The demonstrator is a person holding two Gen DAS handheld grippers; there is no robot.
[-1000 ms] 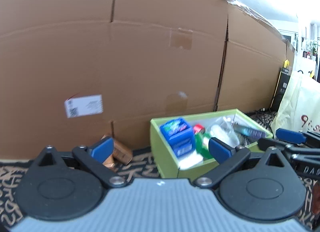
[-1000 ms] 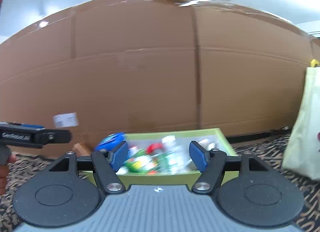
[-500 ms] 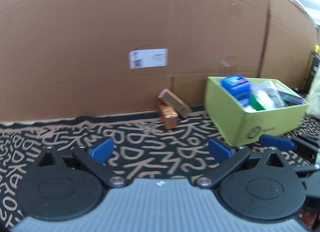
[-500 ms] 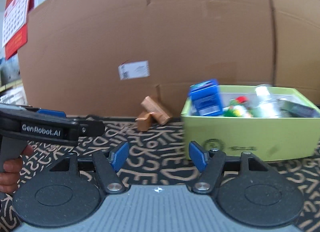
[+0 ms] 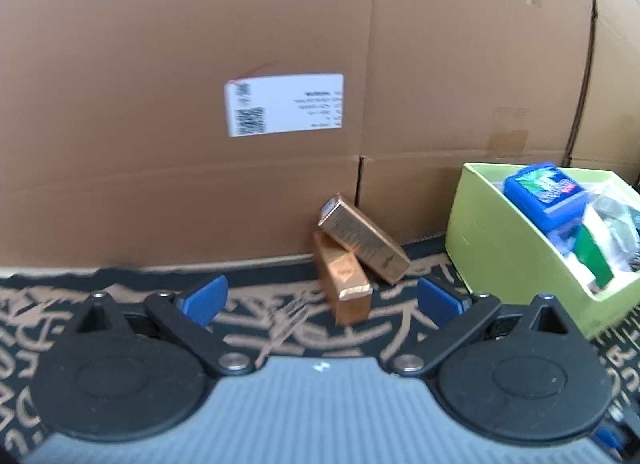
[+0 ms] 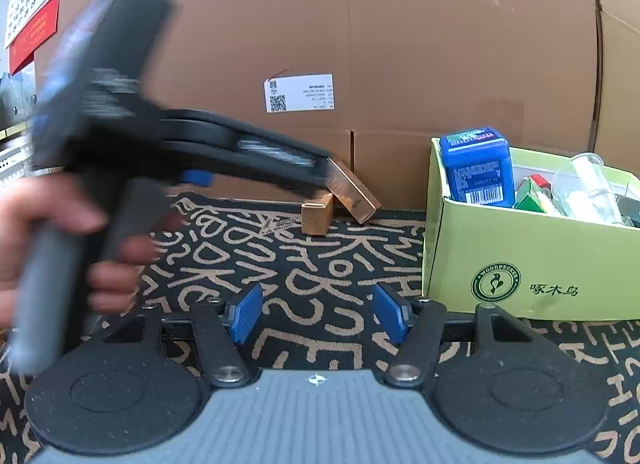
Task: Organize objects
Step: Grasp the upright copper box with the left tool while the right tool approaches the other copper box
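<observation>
Two copper-coloured boxes point(image 5: 352, 256) lie crossed on the patterned rug at the foot of the cardboard wall; the right wrist view shows the copper boxes point(image 6: 340, 200) too. My left gripper point(image 5: 320, 300) is open with nothing between its fingers, just short of them. In the right wrist view the left gripper point(image 6: 324, 176) reaches in blurred, tips near the boxes, held by a hand point(image 6: 60, 248). My right gripper point(image 6: 318, 314) is empty over the rug, its jaws closing slightly. A green box point(image 6: 520, 260) at the right holds a blue pack point(image 6: 478, 166) and other items.
A tall cardboard wall point(image 5: 280, 64) with a white label point(image 5: 284, 104) closes off the back. The green box point(image 5: 516, 240) stands right of the copper boxes. A red calendar point(image 6: 32, 4) hangs at upper left. Dark rug with tan lettering point(image 6: 312, 264) covers the floor.
Both views swung left and down from the green box to the rug. The left gripper moved forward to the copper boxes. The right gripper's jaws narrowed a little.
</observation>
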